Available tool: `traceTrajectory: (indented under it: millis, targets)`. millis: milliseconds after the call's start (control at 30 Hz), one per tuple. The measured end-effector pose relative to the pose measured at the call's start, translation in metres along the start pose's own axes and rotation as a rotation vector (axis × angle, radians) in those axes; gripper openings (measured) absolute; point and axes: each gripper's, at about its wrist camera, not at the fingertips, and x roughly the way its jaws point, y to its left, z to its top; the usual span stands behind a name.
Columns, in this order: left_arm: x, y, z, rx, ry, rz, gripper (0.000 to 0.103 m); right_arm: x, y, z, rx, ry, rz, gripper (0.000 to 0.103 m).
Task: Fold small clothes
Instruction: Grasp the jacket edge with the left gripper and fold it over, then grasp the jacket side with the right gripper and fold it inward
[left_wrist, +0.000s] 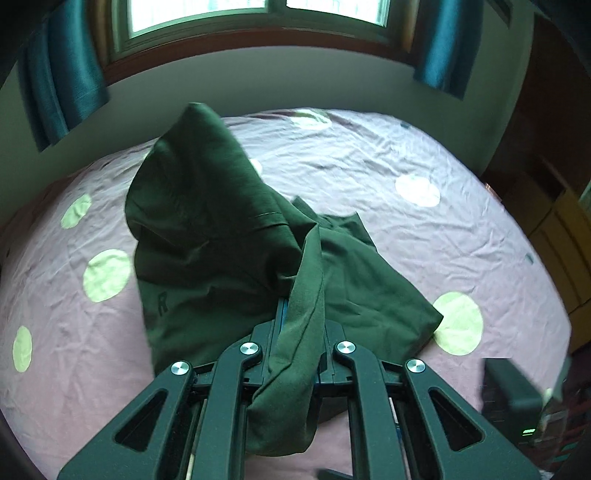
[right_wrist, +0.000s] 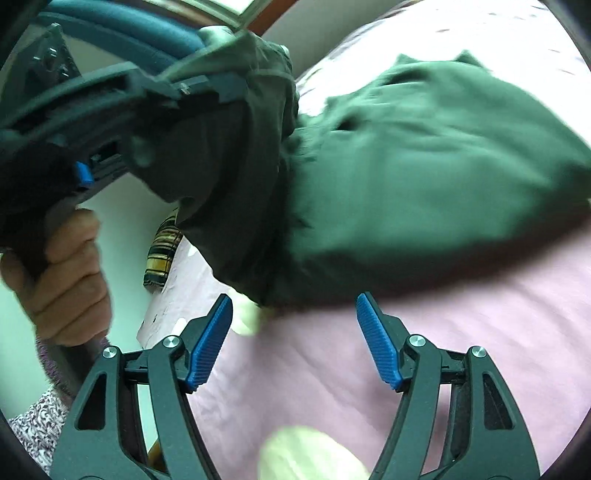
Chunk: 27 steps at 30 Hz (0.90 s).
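A dark green garment (left_wrist: 221, 229) lies partly lifted over the pink bed sheet (left_wrist: 406, 229). My left gripper (left_wrist: 295, 317) is shut on a fold of it, and the cloth drapes back over the fingers and hides their tips. In the right wrist view the same garment (right_wrist: 424, 177) spreads over the bed, one end hanging from the left gripper (right_wrist: 221, 88), which a hand (right_wrist: 62, 277) holds at the upper left. My right gripper (right_wrist: 293, 336) stands open just short of the garment's near edge, blue pads (right_wrist: 210, 343) bare, nothing between them.
The sheet (right_wrist: 480, 350) is pink with pale green dots (left_wrist: 107, 275). A window (left_wrist: 258, 22) and teal curtains (left_wrist: 62, 81) stand behind the bed. A wooden cabinet (left_wrist: 554, 236) is on the right. A striped cloth (right_wrist: 162, 251) lies at the bed's edge.
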Motion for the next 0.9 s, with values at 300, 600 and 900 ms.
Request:
traceTrajectory:
  millis: [300, 600, 900]
  targets:
    - [0.065, -0.06, -0.019, 0.079, 0.082, 0.113, 0.01, -0.049, -0.05, -0.026, 0.104, -0.056, -0.005, 0.07]
    - [0.037, -0.077, -0.027, 0.099, -0.043, 0.142, 0.032, -0.062, -0.062, -0.022, 0.142, -0.078, 0.037, 0.07]
    - [-0.047, -0.051, -0.074, 0.045, -0.26, 0.03, 0.069, -0.085, -0.051, -0.009, 0.129, -0.111, 0.039, 0.07]
